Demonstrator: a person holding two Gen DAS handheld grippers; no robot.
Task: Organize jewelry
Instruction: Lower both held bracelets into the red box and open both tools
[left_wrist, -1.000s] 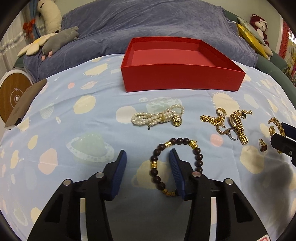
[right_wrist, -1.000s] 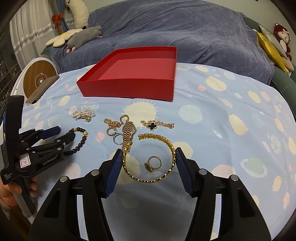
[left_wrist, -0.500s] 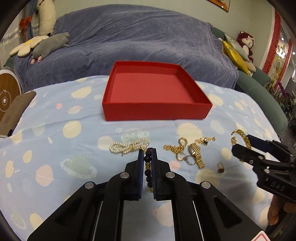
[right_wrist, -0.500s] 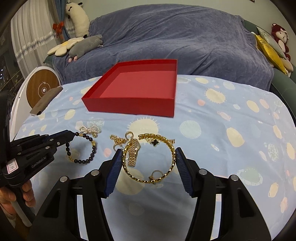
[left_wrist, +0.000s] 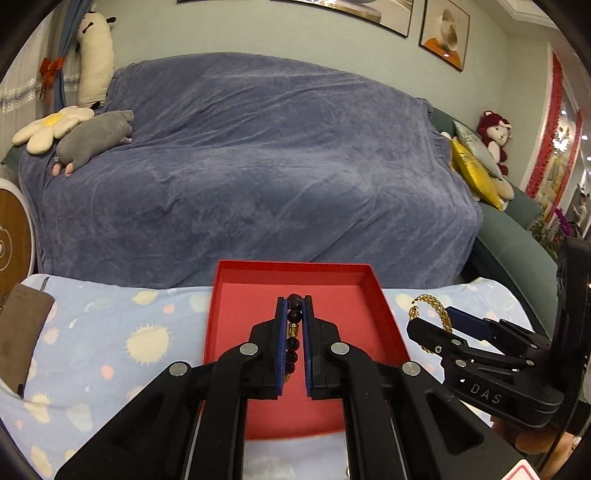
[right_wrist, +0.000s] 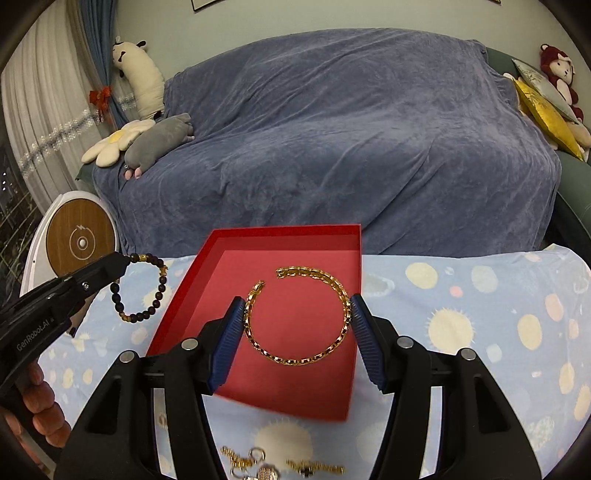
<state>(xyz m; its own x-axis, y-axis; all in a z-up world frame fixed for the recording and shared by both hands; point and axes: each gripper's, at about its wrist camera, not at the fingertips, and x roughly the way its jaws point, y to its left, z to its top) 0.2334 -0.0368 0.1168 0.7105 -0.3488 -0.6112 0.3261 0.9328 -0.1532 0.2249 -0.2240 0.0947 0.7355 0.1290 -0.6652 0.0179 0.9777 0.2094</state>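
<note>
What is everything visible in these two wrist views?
Red cardboard box: one, open, on the spotted blue tablecloth.
Dark wooden bead bracelet: one, clamped in the left tool.
Gold chain bangle: one, open-ended, held between the right tool's pads over the box.
Gold jewelry pile: several pieces, on the cloth's near edge.
Blue-covered sofa: one, behind.
Plush toys: several, at the sofa's ends.
Hand: holding the left tool.

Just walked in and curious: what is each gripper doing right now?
Left gripper: shut on the dark bead bracelet, held above the red box.
Right gripper: closed on the gold chain bracelet, pads pressing its two sides.
</note>
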